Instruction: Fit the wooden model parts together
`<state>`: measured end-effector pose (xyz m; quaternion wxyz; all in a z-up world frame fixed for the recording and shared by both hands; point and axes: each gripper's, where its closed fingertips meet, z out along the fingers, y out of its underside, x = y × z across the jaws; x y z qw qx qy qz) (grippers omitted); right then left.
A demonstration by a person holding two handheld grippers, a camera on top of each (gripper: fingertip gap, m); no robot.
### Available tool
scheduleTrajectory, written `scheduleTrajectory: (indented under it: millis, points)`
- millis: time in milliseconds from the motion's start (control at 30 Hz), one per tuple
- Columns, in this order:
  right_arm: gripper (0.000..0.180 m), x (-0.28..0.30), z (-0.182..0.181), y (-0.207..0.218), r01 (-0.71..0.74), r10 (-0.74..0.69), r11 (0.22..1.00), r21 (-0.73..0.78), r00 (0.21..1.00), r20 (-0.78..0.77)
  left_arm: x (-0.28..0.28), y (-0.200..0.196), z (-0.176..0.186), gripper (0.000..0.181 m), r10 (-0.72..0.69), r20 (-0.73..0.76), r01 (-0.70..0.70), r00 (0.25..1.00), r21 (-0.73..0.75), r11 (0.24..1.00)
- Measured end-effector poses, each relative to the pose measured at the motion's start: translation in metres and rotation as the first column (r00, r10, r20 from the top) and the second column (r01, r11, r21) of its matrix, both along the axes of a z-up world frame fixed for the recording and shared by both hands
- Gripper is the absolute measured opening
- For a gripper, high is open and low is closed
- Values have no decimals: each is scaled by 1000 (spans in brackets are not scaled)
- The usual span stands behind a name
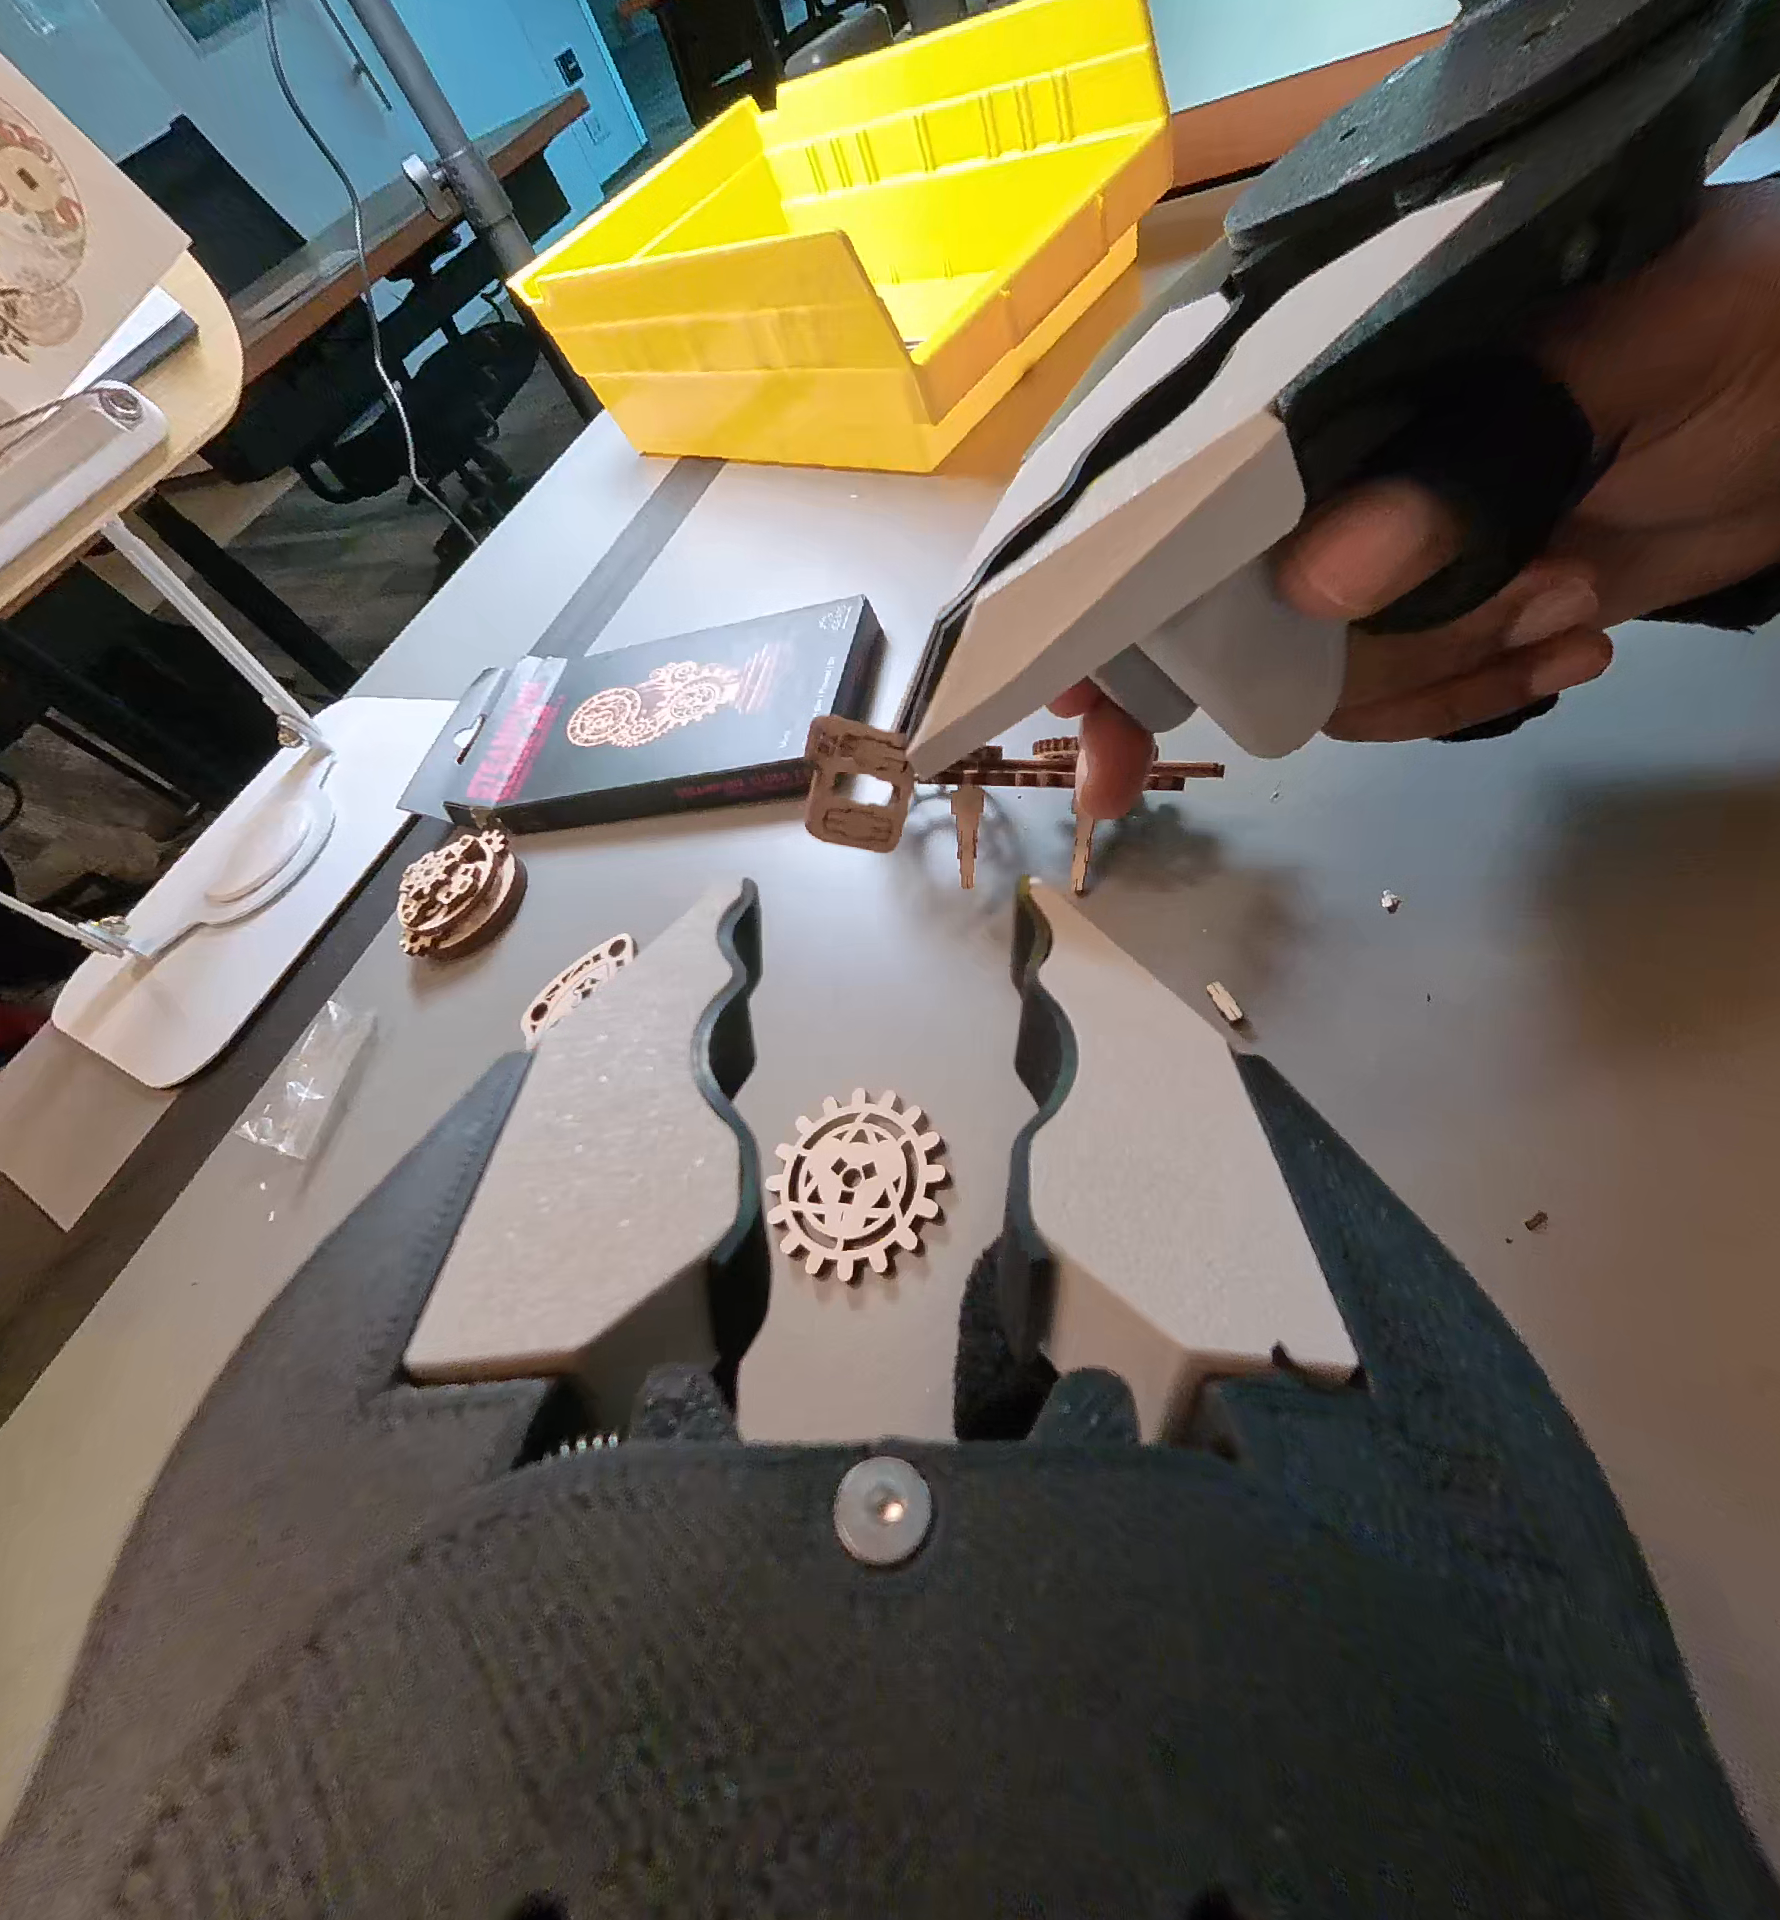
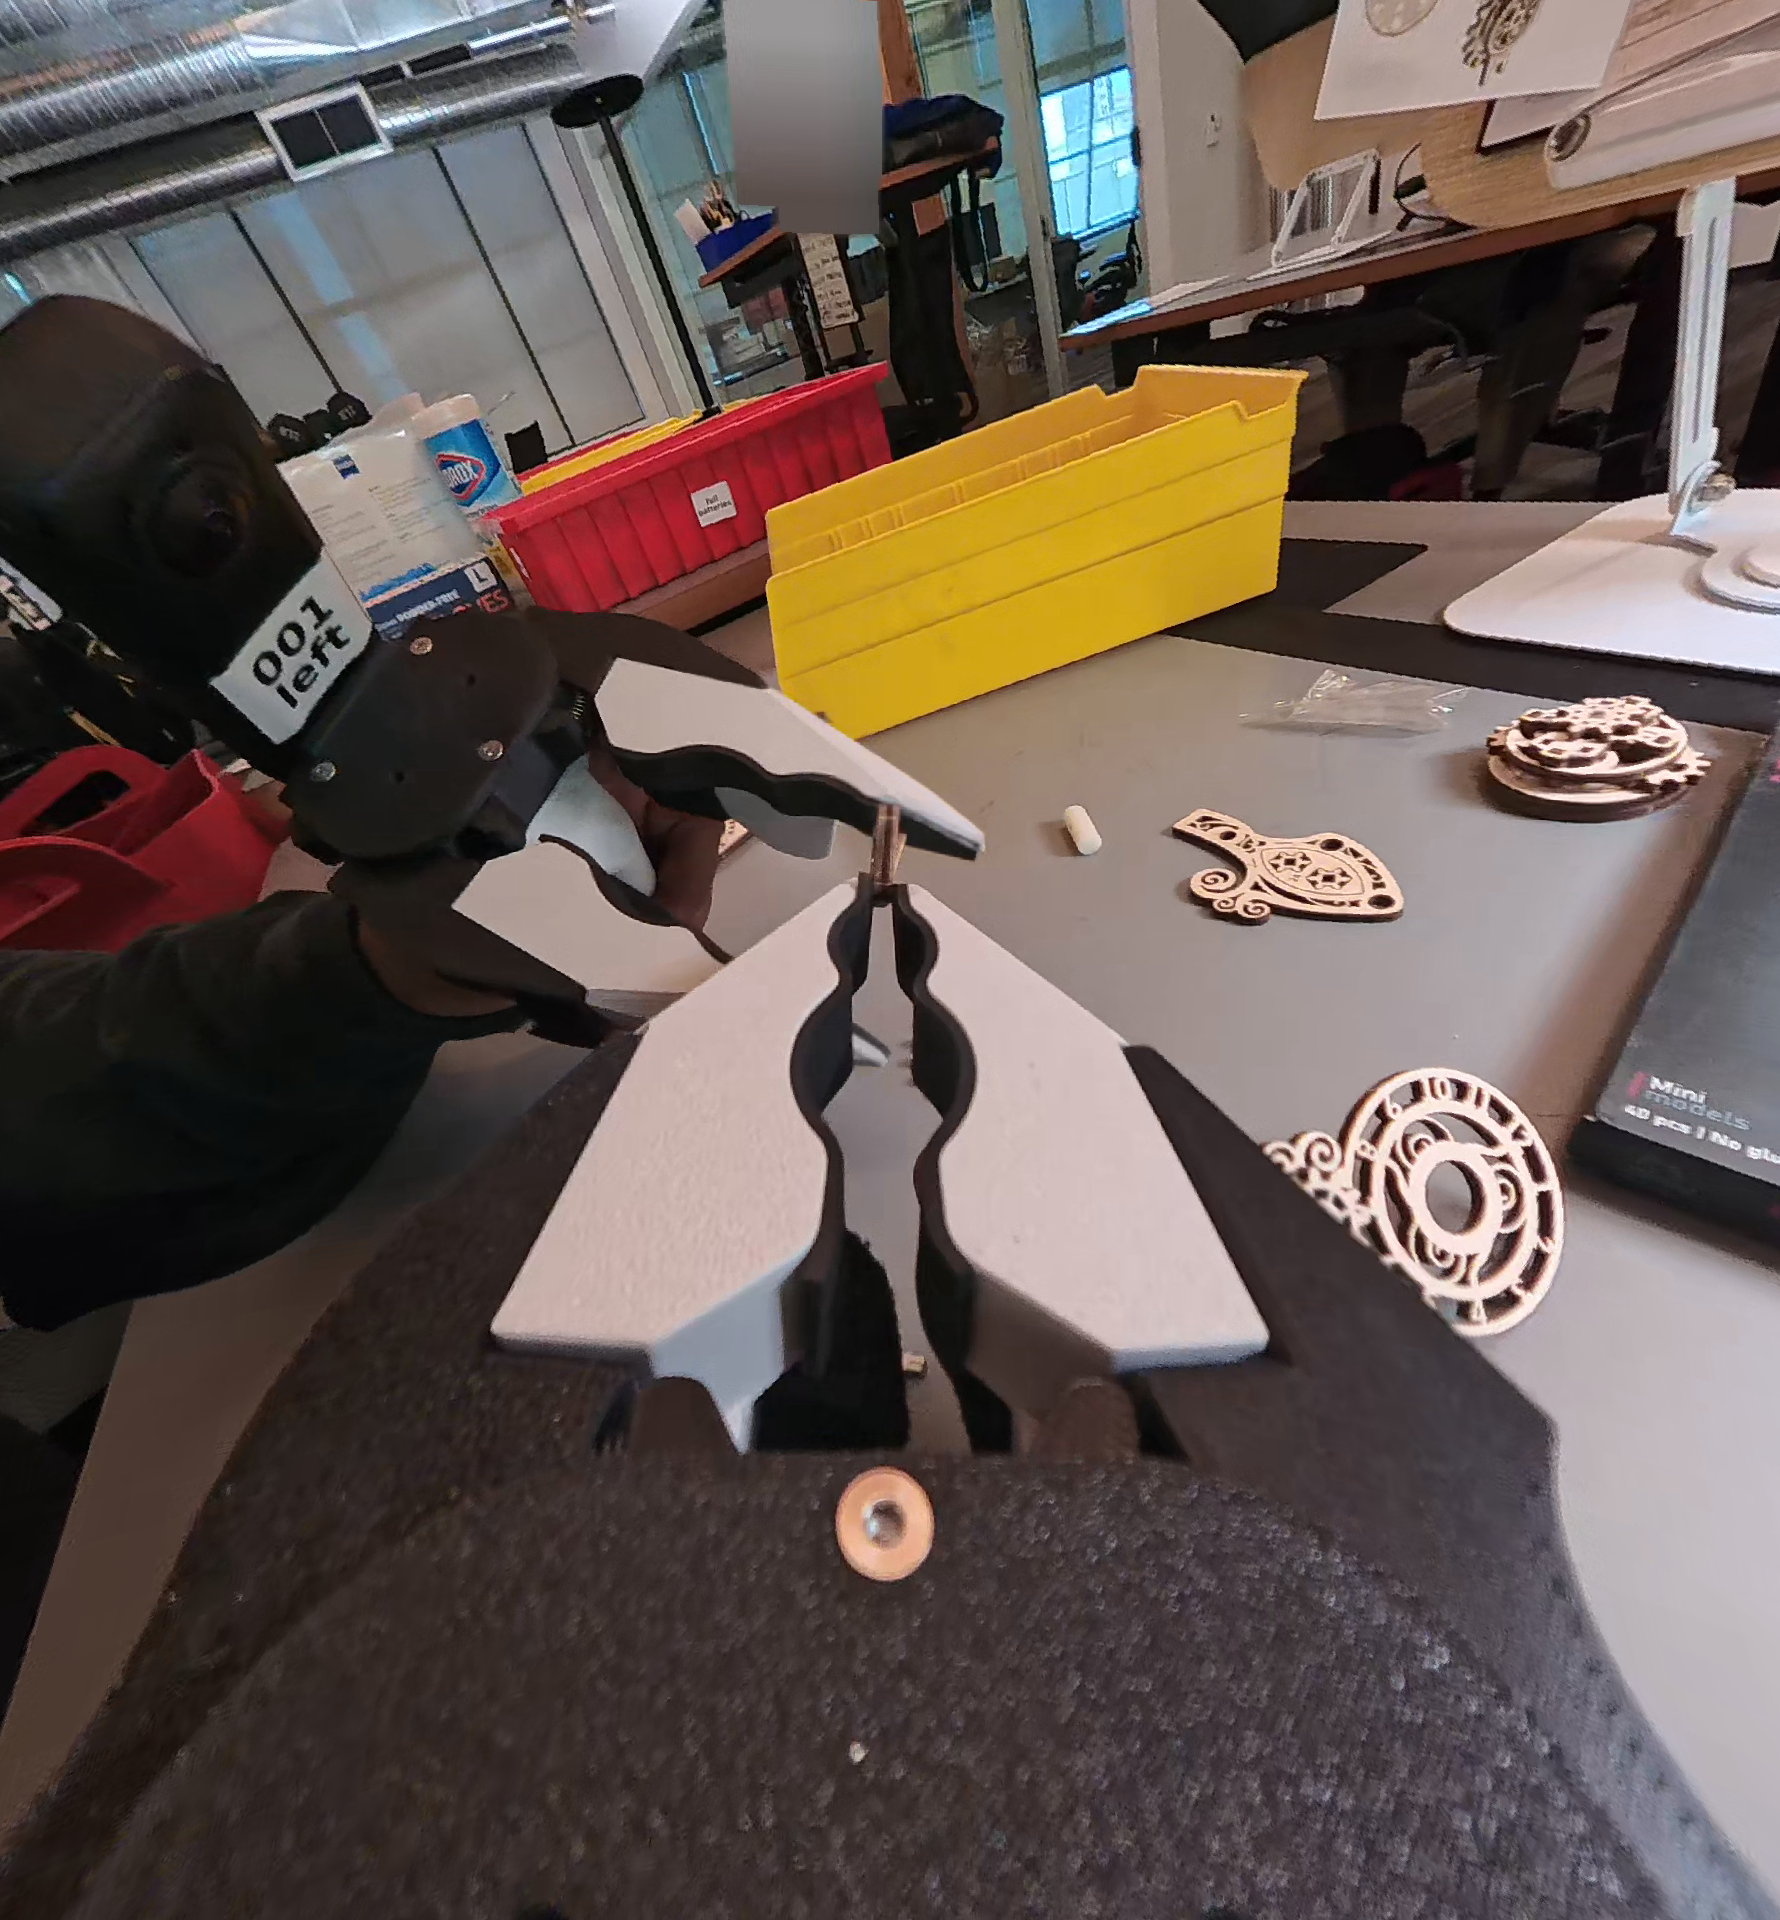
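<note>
My left gripper (image 1: 886, 904) is open and empty, low over the grey table (image 1: 1488, 1039). A pale wooden gear (image 1: 858, 1181) lies flat on the table between its fingers. My right gripper (image 2: 881, 896) is shut on a brown wooden frame part (image 1: 855, 784) with two pegs hanging down, held above the table just beyond the left fingertips. In the right wrist view this part (image 2: 884, 836) shows edge-on at my fingertips. The right gripper (image 1: 917, 750) comes in from the upper right in the left wrist view. One of the left gripper's fingers (image 2: 751, 727) shows close on the left.
An assembled gear stack (image 1: 460, 894) (image 2: 1592, 758), an ornate flat piece (image 2: 1291, 878), a clock-face piece (image 2: 1447, 1195), a black box (image 1: 657, 717), a small white cylinder (image 2: 1081, 831) and a plastic bag (image 1: 309, 1081) lie around. A yellow bin (image 1: 844, 281) and a white lamp base (image 1: 211, 883) stand behind. The grippers are tip to tip, or close to it. Between my left fingertips and the clock-face piece (image 2: 1447, 1195) there is roughly 11 cm.
</note>
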<state>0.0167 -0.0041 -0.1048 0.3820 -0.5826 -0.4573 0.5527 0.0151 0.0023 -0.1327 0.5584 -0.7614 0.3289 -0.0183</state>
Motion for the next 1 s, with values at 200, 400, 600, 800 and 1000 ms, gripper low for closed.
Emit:
scheduleTrajectory:
  millis: [200,400,600,800,1000]
  points:
    - [1,1,-3,0,8,-6,998,-66,1000,18,1,-2,0,31,-16,-3,16,1000,14,1000]
    - [1,1,-7,-1,4,-1,996,-91,999,35,3,-2,4,29,-21,17,21,1000,41,999]
    - [1,0,-17,-2,-1,12,989,-151,997,73,-1,-2,1,22,-6,-131,17,991,84,996]
    - [1,0,-23,-2,5,14,986,-166,994,108,1,-3,-3,15,-24,-133,33,991,68,997]
    - [12,5,3,-12,-108,107,991,-79,994,-18,13,-13,20,14,-169,228,159,959,62,985]
